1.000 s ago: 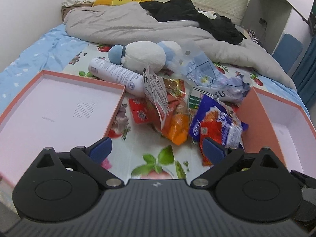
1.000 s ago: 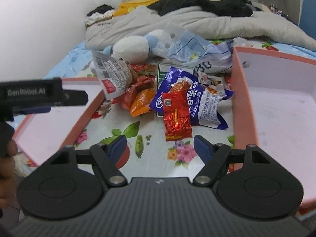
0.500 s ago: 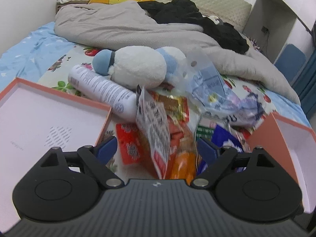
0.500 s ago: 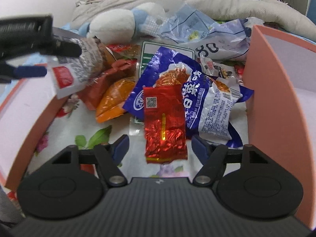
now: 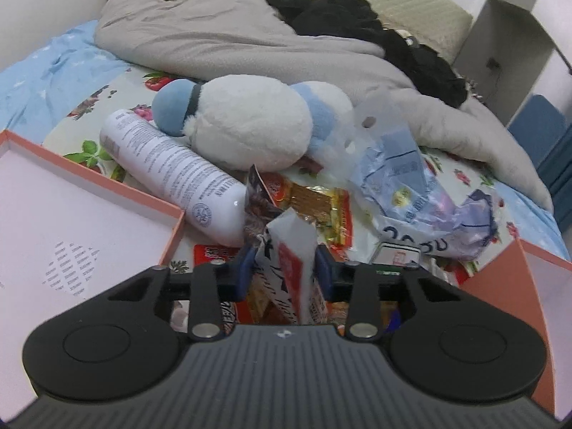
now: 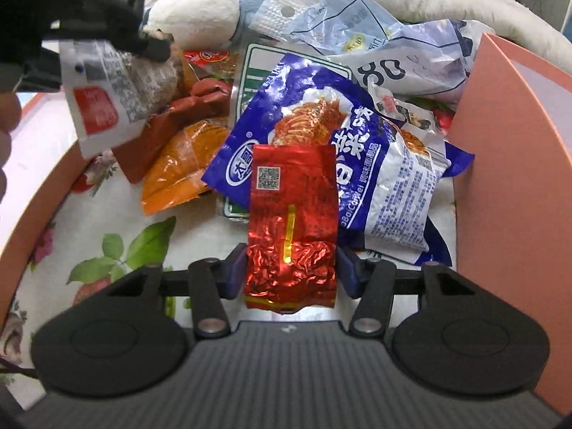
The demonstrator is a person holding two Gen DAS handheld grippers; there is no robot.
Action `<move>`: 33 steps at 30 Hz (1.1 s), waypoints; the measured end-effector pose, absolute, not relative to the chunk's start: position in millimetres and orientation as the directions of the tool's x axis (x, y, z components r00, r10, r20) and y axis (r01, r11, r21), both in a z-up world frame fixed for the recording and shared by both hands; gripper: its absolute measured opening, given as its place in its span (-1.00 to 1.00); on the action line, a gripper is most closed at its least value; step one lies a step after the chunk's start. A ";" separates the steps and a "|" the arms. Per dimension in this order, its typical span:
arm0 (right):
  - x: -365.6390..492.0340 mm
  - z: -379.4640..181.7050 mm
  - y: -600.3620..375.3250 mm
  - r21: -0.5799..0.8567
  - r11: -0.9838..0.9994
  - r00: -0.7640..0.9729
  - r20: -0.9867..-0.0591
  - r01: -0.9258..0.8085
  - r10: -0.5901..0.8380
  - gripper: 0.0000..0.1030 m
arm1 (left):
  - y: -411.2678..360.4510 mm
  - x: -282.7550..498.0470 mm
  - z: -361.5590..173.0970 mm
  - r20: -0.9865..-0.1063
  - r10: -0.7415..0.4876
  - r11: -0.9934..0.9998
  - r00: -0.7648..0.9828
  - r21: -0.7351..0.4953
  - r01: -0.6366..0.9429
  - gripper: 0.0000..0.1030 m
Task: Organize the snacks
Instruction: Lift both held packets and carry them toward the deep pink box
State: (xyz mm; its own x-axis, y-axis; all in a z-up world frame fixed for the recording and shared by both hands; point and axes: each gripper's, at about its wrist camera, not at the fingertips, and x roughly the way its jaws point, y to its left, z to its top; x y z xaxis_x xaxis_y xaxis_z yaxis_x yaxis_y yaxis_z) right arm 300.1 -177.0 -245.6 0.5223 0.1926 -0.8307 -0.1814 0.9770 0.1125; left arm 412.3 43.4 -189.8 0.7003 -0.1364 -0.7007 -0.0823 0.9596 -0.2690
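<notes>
The right claw (image 6: 291,273), just closing, pinches the red foil packet's (image 6: 291,221) near end; the left claw (image 5: 284,268), also closing, squeezes an upright white-and-red sachet (image 5: 289,261).

Hand-held two-finger grippers, wrist-camera views.

Left gripper (image 5: 284,270) and right gripper (image 6: 291,273): matte black bodies with a ribbed dark grey central deck carrying a small pale emblem; a round raised disc on each flank beside a triangular cut-out; paired black linkage arms pinned with silver screw heads; blue pads (image 5: 243,268) on the fingertips. Seen from the right view, black side housing of the left gripper (image 6: 82,7) with faint pale lettering, blurred. Part of a hand (image 6: 7,132) at the left edge.
</notes>
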 end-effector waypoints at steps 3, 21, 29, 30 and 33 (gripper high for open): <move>295.1 -241.2 -177.7 0.121 0.977 0.527 -0.827 -0.176 0.197 0.06 | 44.3 402.6 -184.8 -0.696 -0.137 0.962 0.705 -0.264 -0.074 -0.29; 192.2 -158.1 -191.0 0.186 0.973 0.609 -0.758 -0.138 0.232 0.06 | 42.8 248.7 -117.7 -0.662 -0.141 0.971 0.736 -0.238 -0.029 -0.31; 126.7 -133.3 -202.5 0.238 0.965 0.633 -0.733 -0.107 0.250 0.06 | 35.4 153.6 -108.5 -0.661 -0.163 0.969 0.733 -0.247 -0.008 -0.32; 118.0 -130.8 -203.4 0.241 0.965 0.635 -0.730 -0.106 0.252 0.06 | 32.6 142.6 -108.0 -0.661 -0.165 0.970 0.732 -0.242 0.000 -0.32; 99.1 -125.9 -207.6 0.261 0.960 0.637 -0.725 -0.101 0.264 0.06 | 25.7 113.0 -106.6 -0.659 -0.162 0.973 0.735 -0.231 0.007 -0.32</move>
State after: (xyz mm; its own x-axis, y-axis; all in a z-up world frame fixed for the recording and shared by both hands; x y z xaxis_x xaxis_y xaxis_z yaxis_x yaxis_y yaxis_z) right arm 99.1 -207.6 -125.9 0.6367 0.2638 -0.7246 -0.1011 0.9601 0.2608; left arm 113.0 25.7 -106.6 0.7348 -0.1616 -0.6587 0.0070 0.9730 -0.2308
